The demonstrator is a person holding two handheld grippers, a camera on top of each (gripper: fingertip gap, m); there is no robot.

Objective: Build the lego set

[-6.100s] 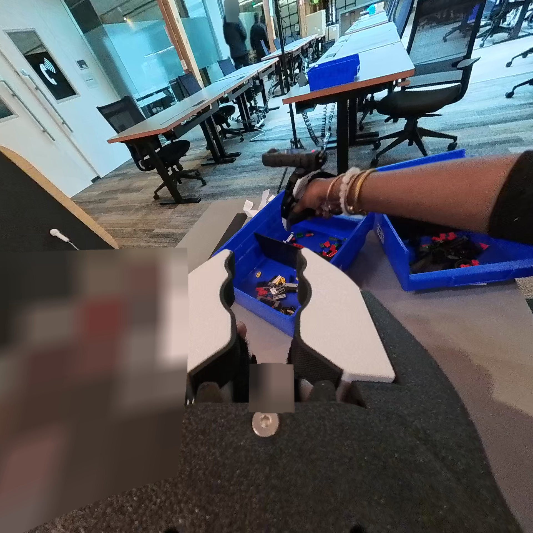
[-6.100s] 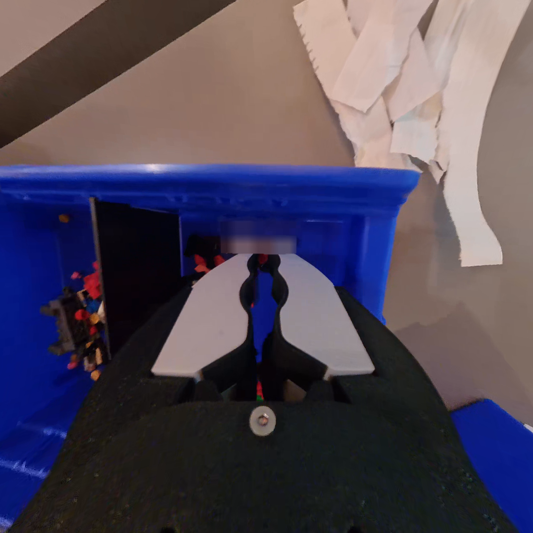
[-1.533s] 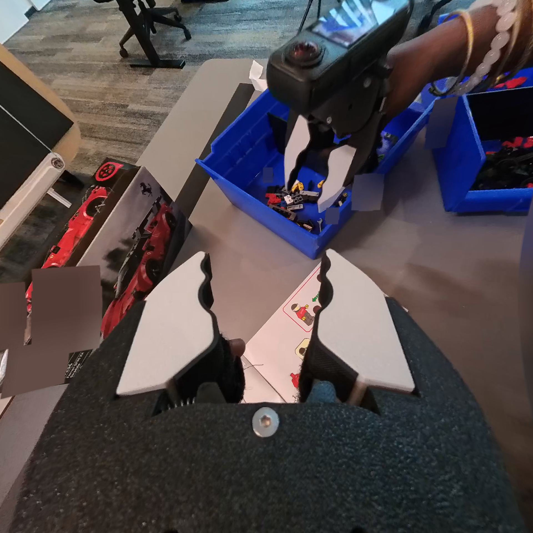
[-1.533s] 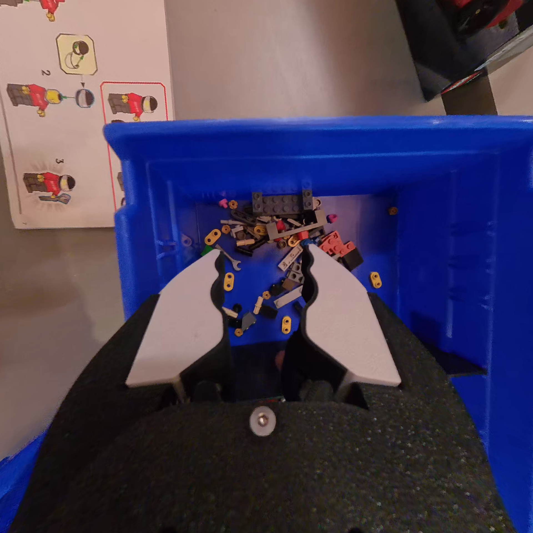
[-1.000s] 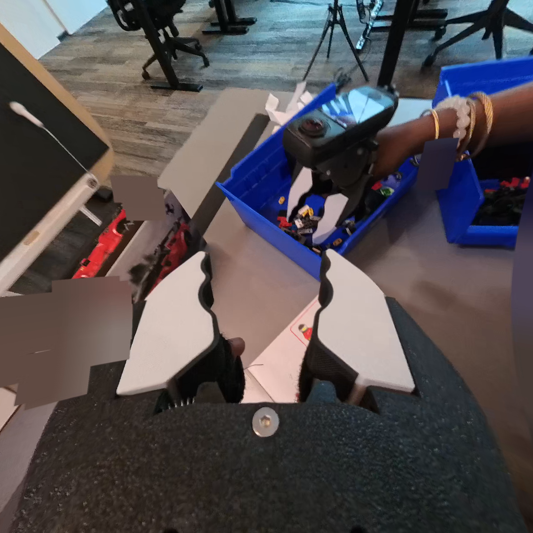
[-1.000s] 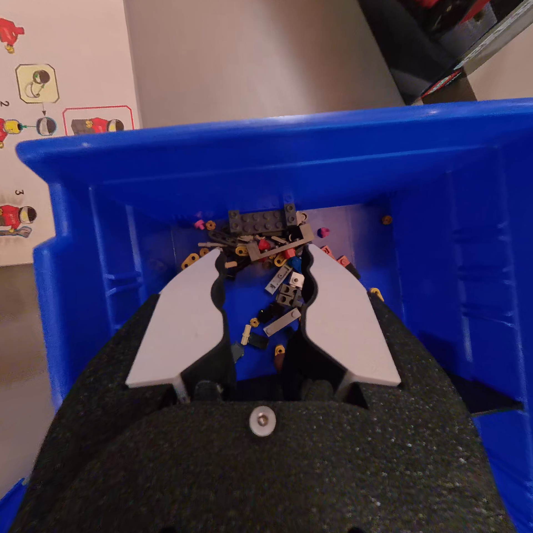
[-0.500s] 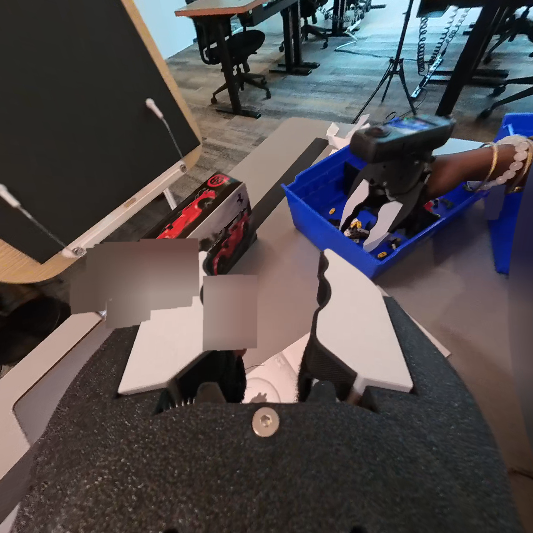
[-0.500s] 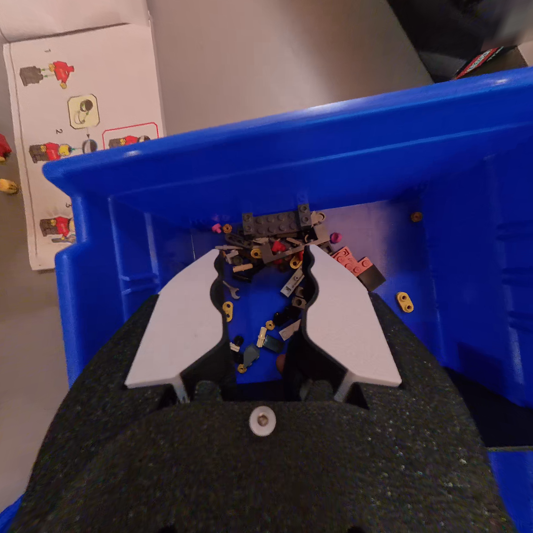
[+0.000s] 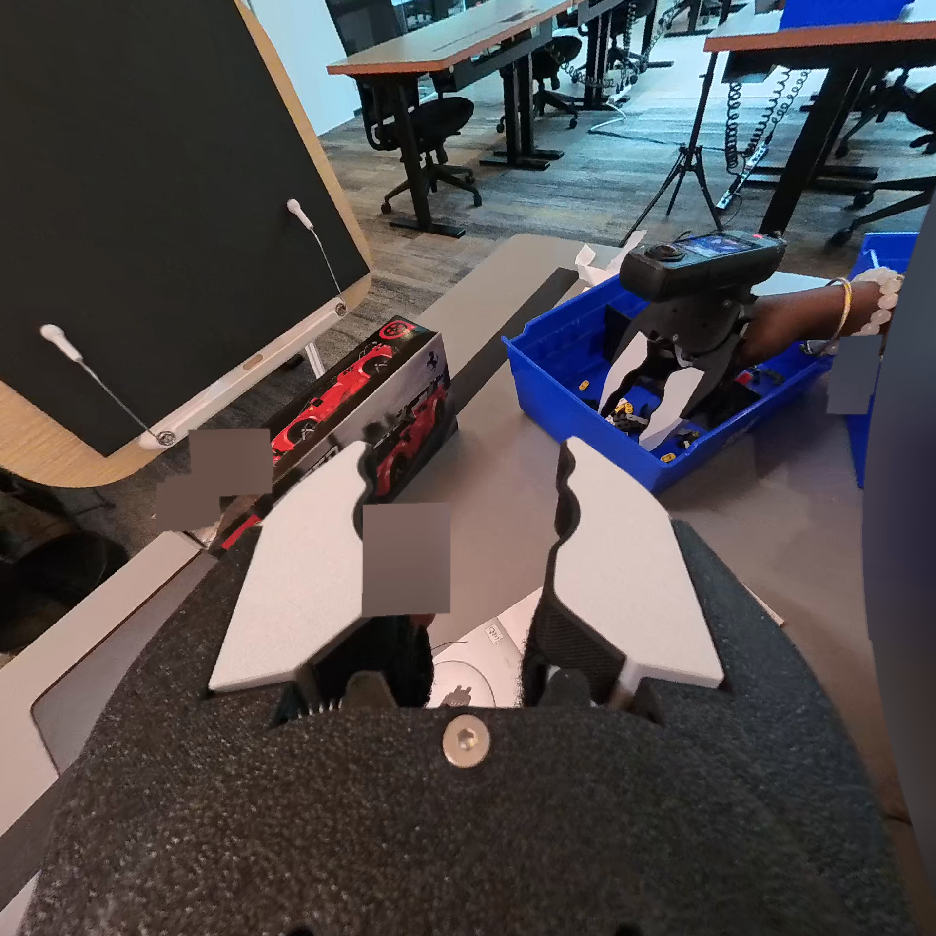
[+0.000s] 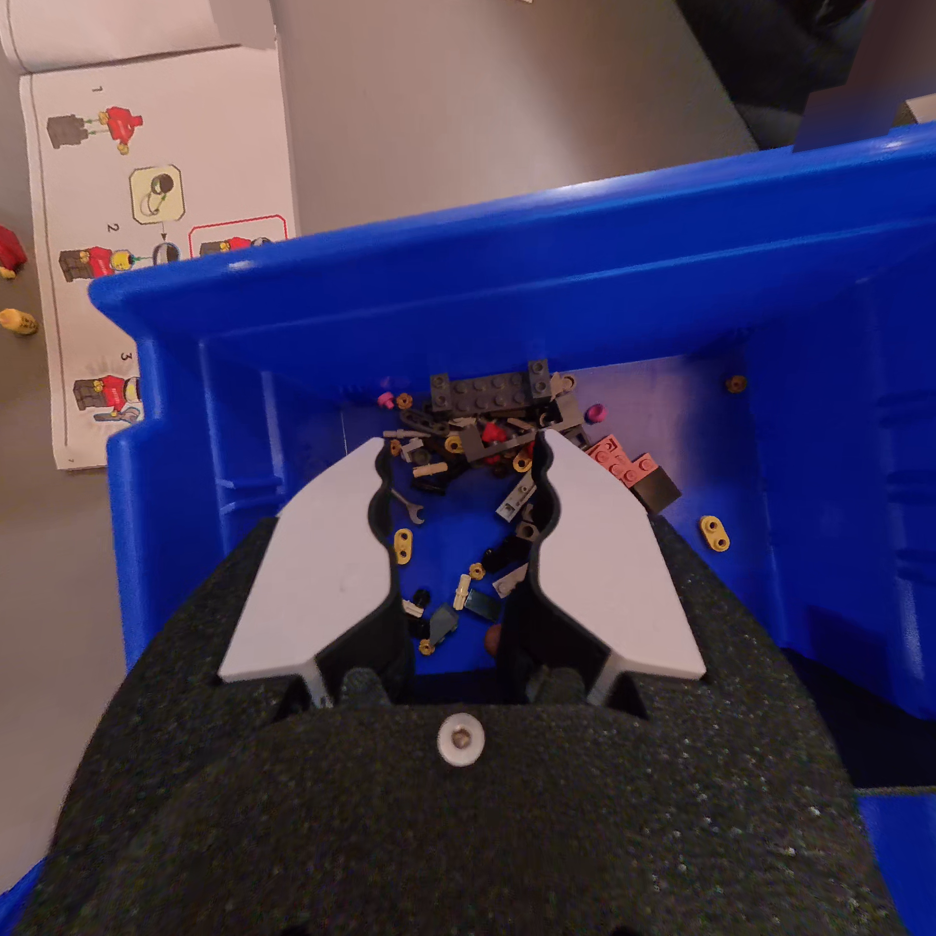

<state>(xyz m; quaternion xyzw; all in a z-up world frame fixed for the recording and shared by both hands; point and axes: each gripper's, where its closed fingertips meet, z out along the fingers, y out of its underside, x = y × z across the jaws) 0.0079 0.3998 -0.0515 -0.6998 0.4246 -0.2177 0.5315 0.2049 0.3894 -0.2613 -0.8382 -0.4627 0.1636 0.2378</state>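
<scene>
Left tongs swung toward box, gaping; right tongs wide over bricks.

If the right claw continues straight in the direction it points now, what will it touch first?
Probably the heap of small toy bricks on the floor of the blue bin. The right claw is open, pointing down into it; the dark grey studded brick lies just beyond. Depth is unclear.

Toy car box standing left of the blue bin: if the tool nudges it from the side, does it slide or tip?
The toy car box stands on a long narrow edge on the smooth grey table, so a high nudge would probably tip it, a low one slide it. It looks like thin printed card, likely light and glossy, perhaps slippery. The open left tool is not touching it.
</scene>
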